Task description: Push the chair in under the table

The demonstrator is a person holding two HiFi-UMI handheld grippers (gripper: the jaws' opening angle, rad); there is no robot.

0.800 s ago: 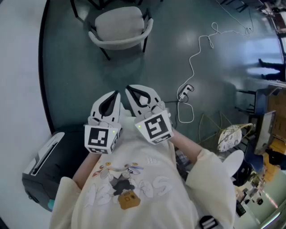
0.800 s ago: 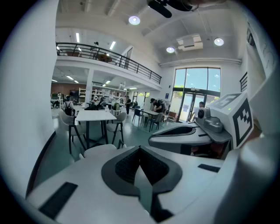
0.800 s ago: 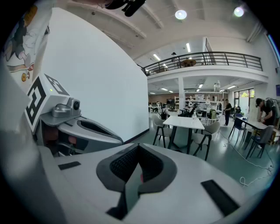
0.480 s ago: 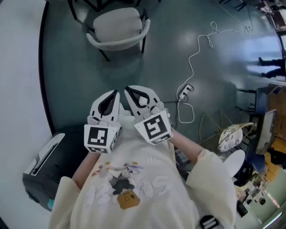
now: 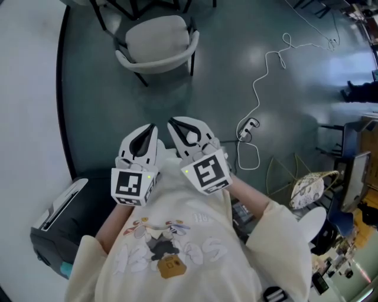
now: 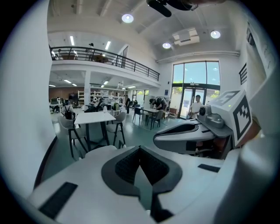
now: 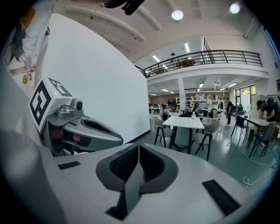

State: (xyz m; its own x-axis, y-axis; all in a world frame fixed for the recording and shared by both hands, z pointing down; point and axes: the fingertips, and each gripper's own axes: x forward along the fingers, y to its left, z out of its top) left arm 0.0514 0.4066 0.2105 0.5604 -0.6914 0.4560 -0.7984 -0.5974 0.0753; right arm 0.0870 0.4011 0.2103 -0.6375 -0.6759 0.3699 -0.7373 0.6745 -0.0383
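Looking down from the head view, the person holds both grippers close in front of their cream sweatshirt (image 5: 177,253), side by side and just beside each other without touching. The left gripper (image 5: 152,127) has its fingers pressed together with nothing between them. You can see that clearly in the left gripper view, where the two dark pads meet in one line. Same deal for the right gripper (image 5: 171,122): fingers pressed together, nothing pinched, and the right gripper view shows the pads closed flat on each other. Both point forward and a bit down, towards the floor (image 5: 224,71).

The chair (image 5: 156,38) is well apart from both grippers, on the far side of the scene and slightly left. It has a light seat, a curved backrest on its near side and black legs, and the whole seat is out in the open on the teal floor. Some black legs (image 5: 127,6) poke in at the far edge just behind it, but I can't tell what they belong to.

In the left gripper view a white table (image 6: 94,117) stands further ahead with chairs around it.

Other stuff: a white cable (image 5: 260,88) snakes across the floor on the right, and a black box (image 5: 59,224) sits near on the left against a curved white wall (image 5: 23,118).
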